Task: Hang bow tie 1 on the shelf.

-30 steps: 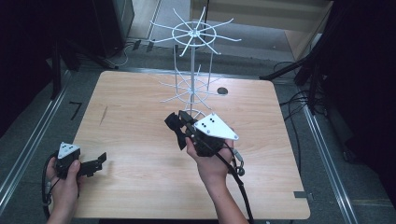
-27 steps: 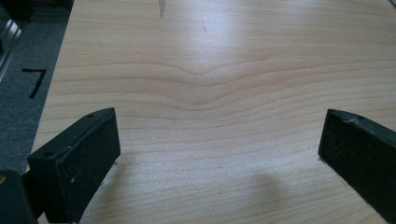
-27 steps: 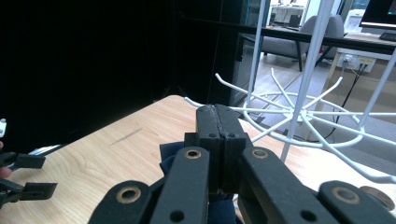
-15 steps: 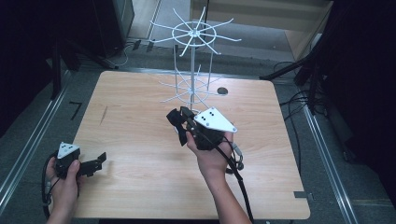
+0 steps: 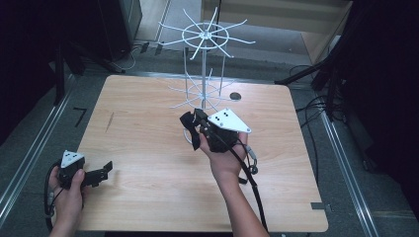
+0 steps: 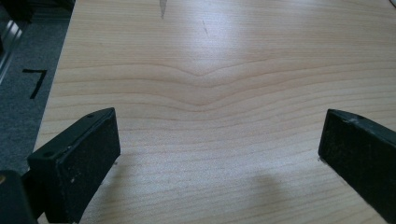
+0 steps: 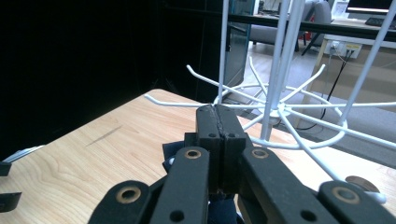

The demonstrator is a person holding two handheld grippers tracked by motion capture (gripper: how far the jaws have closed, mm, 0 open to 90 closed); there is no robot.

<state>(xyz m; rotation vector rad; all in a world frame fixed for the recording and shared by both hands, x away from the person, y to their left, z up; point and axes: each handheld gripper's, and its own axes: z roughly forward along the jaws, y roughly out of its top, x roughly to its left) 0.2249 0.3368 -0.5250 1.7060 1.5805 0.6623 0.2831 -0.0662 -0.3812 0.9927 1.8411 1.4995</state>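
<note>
A white wire rack [image 5: 203, 64] with hooked arms on two tiers stands at the far middle of the wooden table [image 5: 143, 118]. My right gripper [image 5: 190, 121] is held above the table just in front of the rack's lower tier, jaws pressed together. A dark blue piece of cloth [image 5: 195, 140] hangs from them. In the right gripper view the shut jaws [image 7: 218, 122] point at the rack's lower arms [image 7: 280, 112], with the dark cloth [image 7: 169, 157] showing under them. My left gripper [image 5: 105, 171] rests at the table's near left corner, open; in its own view [image 6: 219, 149] only bare wood lies between the jaws.
A small dark round disc [image 5: 235, 96] lies on the table right of the rack's base. The right gripper's cable [image 5: 249, 182] trails back along the forearm. Grey floor and metal rails [image 5: 29, 158] border the table on both sides.
The right gripper with the cloth has shifted slightly toward the rack. The left gripper has stayed where it was.
</note>
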